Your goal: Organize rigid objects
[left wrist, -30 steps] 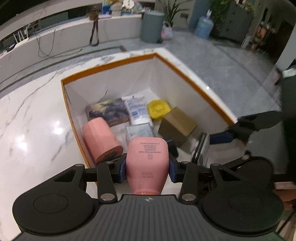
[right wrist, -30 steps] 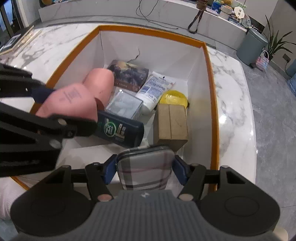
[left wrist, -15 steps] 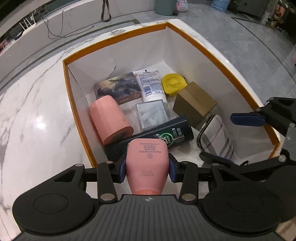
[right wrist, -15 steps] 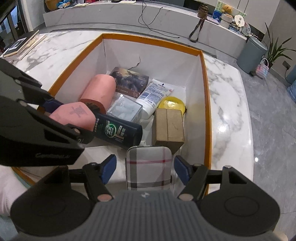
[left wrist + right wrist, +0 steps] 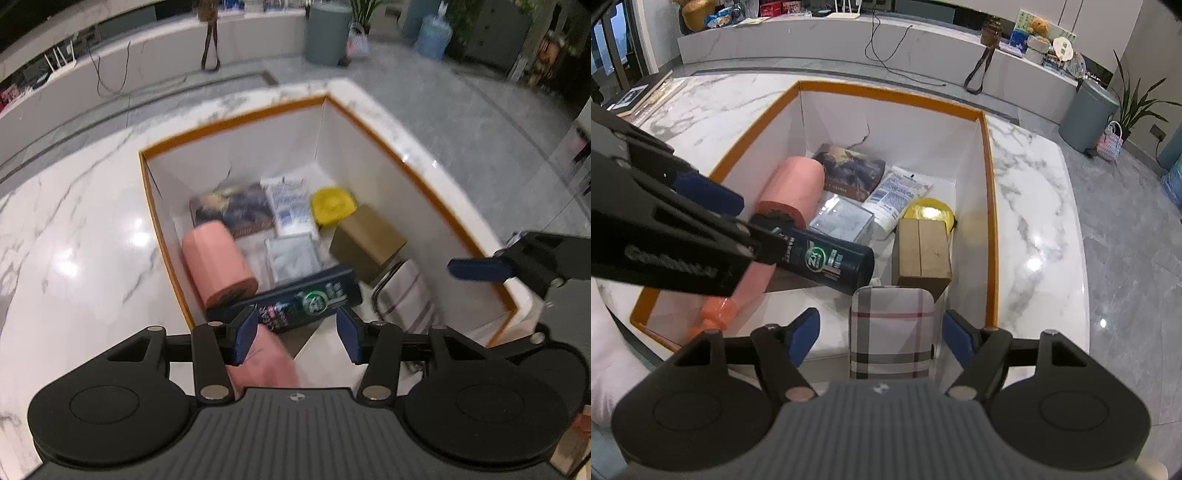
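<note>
Starting at my left, I see the white marble-patterned countertop (image 5: 74, 229) carrying the white cardboard box with an orange rim (image 5: 236, 118), and everything I am sorting sits inside it. My left gripper (image 5: 297, 334) hangs over the box's near left corner with its blue fingers (image 5: 245, 332) spreading apart; the pink plastic bottle with an orange cap (image 5: 266, 360) lies below them against the left pad only, with a clear gap to the right pad, so I am no longer pinching it. From the right wrist view that bottle (image 5: 738, 295) lies tilted inside the near left part of the box, cap toward me. Beyond it a salmon-pink cylinder (image 5: 218, 266) lies on its side by the left wall, and a dark book with a painted cover (image 5: 232, 210) lies flat behind that. A black bottle with a green round label (image 5: 820, 258) lies across the middle, a clear plastic box (image 5: 842, 221) and a white tube with blue print (image 5: 894, 199) behind it. Further right sit a yellow round lid (image 5: 929, 212) and a brown cardboard carton (image 5: 923, 251). My right gripper (image 5: 881, 338) is widening too, and the plaid-patterned case (image 5: 892, 328) stands between its fingers with space on both sides, near the box's right wall.
</note>
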`<action>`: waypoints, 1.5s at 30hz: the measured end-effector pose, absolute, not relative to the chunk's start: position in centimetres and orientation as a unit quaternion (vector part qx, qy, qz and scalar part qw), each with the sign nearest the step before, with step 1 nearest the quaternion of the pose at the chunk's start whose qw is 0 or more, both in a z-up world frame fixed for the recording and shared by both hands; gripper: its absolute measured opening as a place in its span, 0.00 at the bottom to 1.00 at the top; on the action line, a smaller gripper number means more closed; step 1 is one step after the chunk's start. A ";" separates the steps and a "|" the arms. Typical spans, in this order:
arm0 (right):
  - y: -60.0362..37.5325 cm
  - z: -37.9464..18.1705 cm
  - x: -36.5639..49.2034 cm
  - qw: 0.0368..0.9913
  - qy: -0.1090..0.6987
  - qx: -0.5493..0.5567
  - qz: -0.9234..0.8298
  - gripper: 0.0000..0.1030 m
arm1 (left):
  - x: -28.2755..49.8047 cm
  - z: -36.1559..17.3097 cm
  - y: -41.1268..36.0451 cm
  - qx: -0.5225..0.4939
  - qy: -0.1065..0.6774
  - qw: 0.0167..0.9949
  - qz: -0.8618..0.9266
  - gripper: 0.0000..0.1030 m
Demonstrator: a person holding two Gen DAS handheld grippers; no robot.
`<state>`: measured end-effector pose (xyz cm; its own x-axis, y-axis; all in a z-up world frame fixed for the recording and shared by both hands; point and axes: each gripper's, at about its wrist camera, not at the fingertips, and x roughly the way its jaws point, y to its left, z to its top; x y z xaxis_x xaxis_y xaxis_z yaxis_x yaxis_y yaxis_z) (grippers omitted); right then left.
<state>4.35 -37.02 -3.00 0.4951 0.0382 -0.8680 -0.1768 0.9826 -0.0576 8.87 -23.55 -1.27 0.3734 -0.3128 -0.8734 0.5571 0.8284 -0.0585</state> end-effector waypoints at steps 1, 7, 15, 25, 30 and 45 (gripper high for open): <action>-37.0 -2.8 4.2 0.863 0.496 -0.069 0.063 0.71 | 8.6 -0.9 -23.3 0.120 0.485 0.824 -0.268 0.57; -36.8 -0.7 3.1 0.876 0.473 -0.065 0.070 0.73 | 6.9 2.1 -21.8 0.111 0.420 0.858 -0.274 0.57; -36.8 2.4 0.9 0.906 0.414 -0.051 0.072 0.78 | 3.7 4.9 -19.2 0.099 0.317 0.912 -0.242 0.57; -35.1 2.8 -3.8 0.954 0.298 -0.012 0.024 0.84 | -0.4 2.5 -15.1 0.049 0.248 0.953 -0.165 0.58; -32.7 1.4 -5.9 0.967 0.253 -0.016 0.006 0.87 | -1.4 0.1 -13.0 0.005 0.250 0.961 -0.122 0.67; -31.2 -2.6 -3.7 0.955 0.298 0.007 -0.014 0.95 | -1.5 -3.5 -12.5 0.059 0.269 0.957 -0.096 0.87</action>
<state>-3.75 -31.22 -2.65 0.8225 -0.0227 -0.5683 0.0304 0.9995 0.0041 -1.49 -12.47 -3.49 0.8373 -0.1518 -0.5252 0.2147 0.9748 0.0606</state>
